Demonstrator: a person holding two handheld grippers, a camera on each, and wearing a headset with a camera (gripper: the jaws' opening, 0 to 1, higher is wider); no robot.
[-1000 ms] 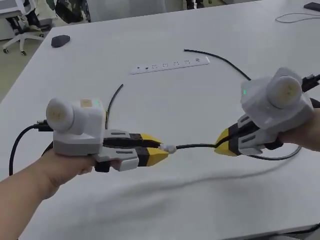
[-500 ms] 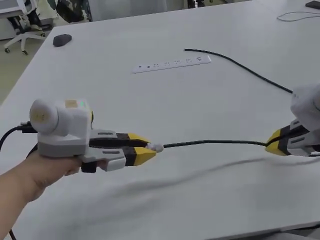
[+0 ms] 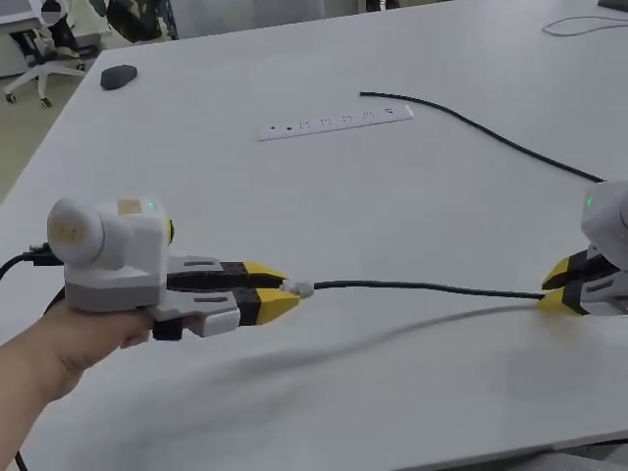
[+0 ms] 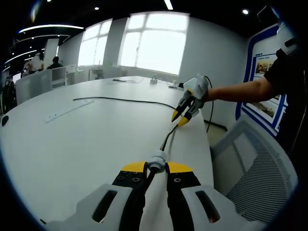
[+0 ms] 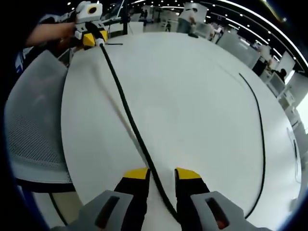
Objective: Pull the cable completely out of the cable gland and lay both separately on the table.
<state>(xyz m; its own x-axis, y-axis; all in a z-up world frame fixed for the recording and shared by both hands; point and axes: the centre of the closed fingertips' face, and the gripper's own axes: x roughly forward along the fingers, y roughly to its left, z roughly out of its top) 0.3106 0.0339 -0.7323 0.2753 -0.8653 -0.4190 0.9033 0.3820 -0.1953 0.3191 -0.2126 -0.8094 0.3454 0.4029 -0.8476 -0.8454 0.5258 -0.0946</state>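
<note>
While the cable (image 3: 422,287) hangs taut above the table (image 3: 392,196), threaded through the cable gland (image 3: 301,289): left gripper (image 3: 291,292) clamped on the cable gland; right gripper (image 3: 547,292) clamped on the cable; risk: cable slipping through right jaws, or gland twisting loose, under tension.

A wide white table (image 3: 324,196) stands in an office with tall bright windows (image 4: 154,43) and ceiling lights (image 4: 168,5).

White-grey left gripper (image 3: 291,295), yellow-tipped black jaws, green indicator light (image 3: 150,206)
</note>
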